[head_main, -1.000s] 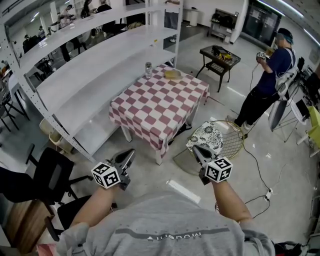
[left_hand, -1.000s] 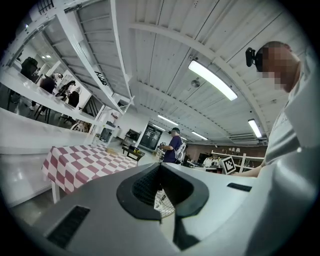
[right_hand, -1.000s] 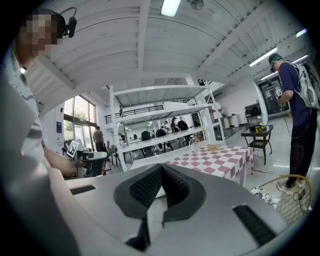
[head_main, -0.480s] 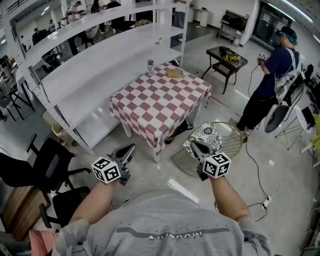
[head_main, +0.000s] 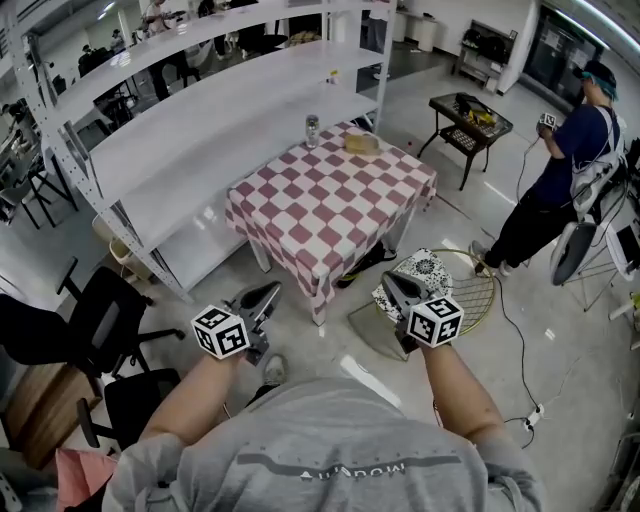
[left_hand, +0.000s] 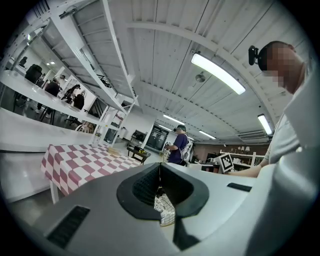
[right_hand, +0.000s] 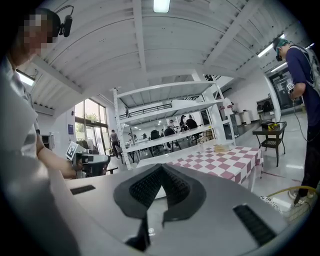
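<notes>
While clear of table (head_main: 330, 200), left gripper (head_main: 269, 292).

The head camera sits above the person's chest and looks steeply down and forward. It takes in both forearms, the left claw (head_main: 262, 300) and the right claw (head_main: 392, 288) close below, and the checked worktop (head_main: 330, 195) farther out beside the white shelf rack (head_main: 200, 110). Each gripper view rides low and very near behind its own claw and is tilted up enough to catch the ceiling (left_hand: 165, 60). The left gripper view faces forward and rightward, the right gripper view forward and leftward. All three views share the worktop and the standing person (head_main: 560, 170), and each gripper view shows the other claw at its edge.
</notes>
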